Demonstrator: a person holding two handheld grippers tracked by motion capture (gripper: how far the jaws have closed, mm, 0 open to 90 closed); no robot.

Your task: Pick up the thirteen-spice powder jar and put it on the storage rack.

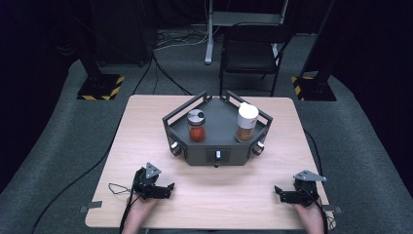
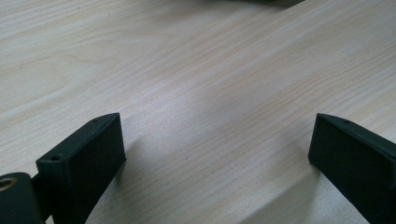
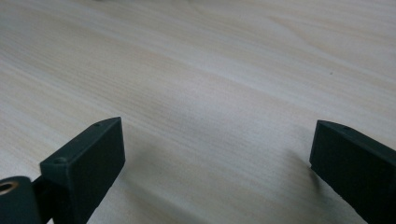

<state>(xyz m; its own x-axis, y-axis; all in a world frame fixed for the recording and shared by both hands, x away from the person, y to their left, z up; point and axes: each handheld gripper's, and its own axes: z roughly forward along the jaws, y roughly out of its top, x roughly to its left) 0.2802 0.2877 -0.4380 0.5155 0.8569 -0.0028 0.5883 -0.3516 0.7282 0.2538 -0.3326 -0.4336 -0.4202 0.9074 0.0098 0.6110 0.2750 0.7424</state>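
A dark hexagonal rack (image 1: pixel 200 153) stands at the middle of the wooden table (image 1: pixel 146 122). In it stand a jar of red spice with a silver lid (image 1: pixel 197 126) and a taller jar of brown spice with a white lid (image 1: pixel 247 123). My left gripper (image 1: pixel 167 188) rests near the front left of the table, open, with bare wood between its fingers (image 2: pixel 88 156). At the front right my right gripper (image 1: pixel 278 191) lies on the table, open too, its fingers (image 3: pixel 88 158) wide apart over bare wood. Both point toward the table's middle.
Small jars lie in slots on the rack's front faces (image 1: pixel 175 147) (image 1: pixel 257 147). A black chair (image 1: pixel 253 51) and stand bases with yellow-black tape (image 1: pixel 100 87) (image 1: pixel 314 87) are on the floor beyond the table. Cables trail on the floor at the left.
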